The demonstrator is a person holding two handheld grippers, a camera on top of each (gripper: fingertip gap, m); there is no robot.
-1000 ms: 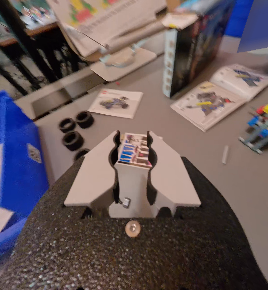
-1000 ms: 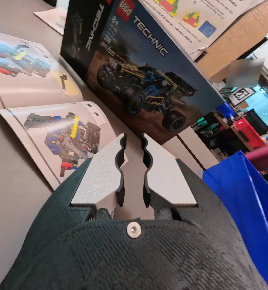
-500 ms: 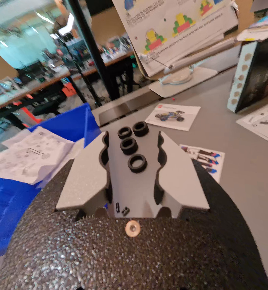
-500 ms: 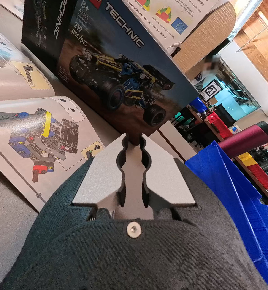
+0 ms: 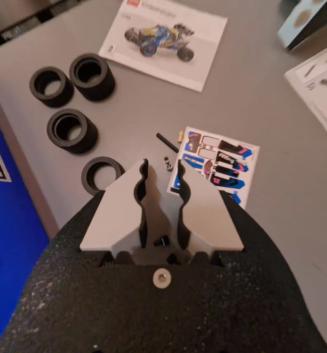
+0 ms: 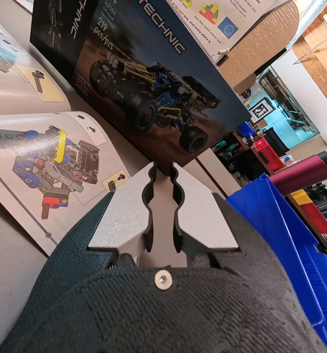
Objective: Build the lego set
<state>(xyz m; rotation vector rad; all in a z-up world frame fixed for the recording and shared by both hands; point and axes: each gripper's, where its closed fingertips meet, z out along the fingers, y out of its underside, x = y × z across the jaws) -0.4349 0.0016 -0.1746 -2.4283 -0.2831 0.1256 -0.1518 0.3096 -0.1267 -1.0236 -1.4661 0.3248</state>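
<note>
The left gripper (image 5: 161, 163) is held apart with nothing grasped, above a small gray link (image 5: 168, 163) beside the sticker sheet (image 5: 218, 164); 4 black tires (image 5: 72, 130) lie near. The right gripper (image 6: 163, 165) is narrowly parted, also with nothing grasped. The sheet could be pinched instead if the closure drifts right.

Four black tyres (image 5: 72, 131), a sticker sheet (image 5: 225, 160), booklets (image 5: 164, 42) and a blue bin (image 5: 9, 229) on a grey table (image 5: 139, 107).
</note>
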